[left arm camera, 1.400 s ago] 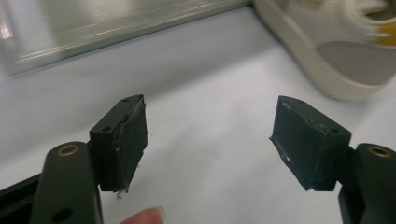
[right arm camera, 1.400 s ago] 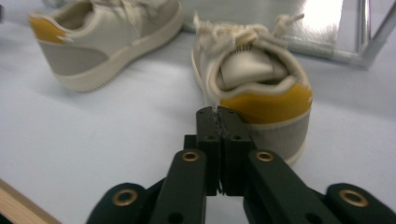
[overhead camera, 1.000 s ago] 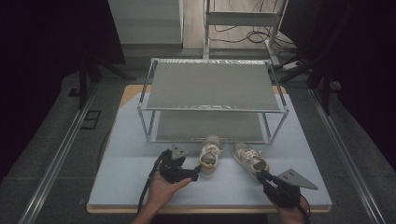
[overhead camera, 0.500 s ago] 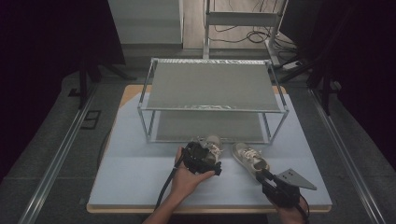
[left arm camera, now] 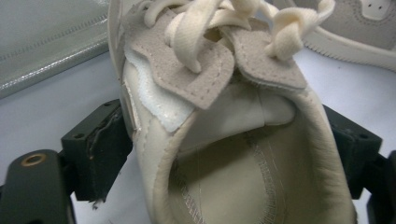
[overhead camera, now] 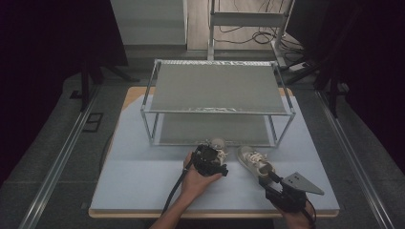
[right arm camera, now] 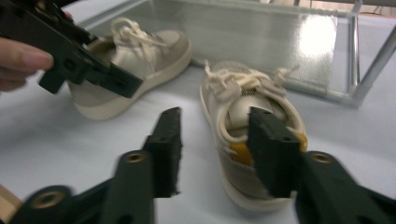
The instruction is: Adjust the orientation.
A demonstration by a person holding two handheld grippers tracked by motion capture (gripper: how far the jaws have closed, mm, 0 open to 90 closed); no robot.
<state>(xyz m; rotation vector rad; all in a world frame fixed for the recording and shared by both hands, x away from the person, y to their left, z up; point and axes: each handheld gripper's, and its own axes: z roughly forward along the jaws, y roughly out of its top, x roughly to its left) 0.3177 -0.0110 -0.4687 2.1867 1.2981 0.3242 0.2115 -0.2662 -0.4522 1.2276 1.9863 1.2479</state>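
Observation:
Two cream lace-up shoes stand on the pale blue mat in front of a metal rack. The left shoe (overhead camera: 220,143) (left arm camera: 224,154) has its heel opening between the jaws of my left gripper (overhead camera: 212,156) (left arm camera: 224,149). The jaws have just been closing, and their pads (left arm camera: 100,144) now press on both sides of the shoe. The right shoe (overhead camera: 255,161) (right arm camera: 243,107) lies with its heel toward my right gripper (overhead camera: 266,177) (right arm camera: 219,144). Those jaws have just been opening. One jaw stands in front of the heel and the other over bare mat.
The two-shelf metal rack (overhead camera: 217,88) stands behind the shoes, its lower shelf (right arm camera: 261,32) just past their toes. The blue mat (overhead camera: 138,162) stretches out to the left. A hand (right arm camera: 18,60) holds the left gripper (right arm camera: 88,65).
My left gripper has moved right, from beside the left shoe to over its heel. The right gripper has kept its place by the right shoe's heel.

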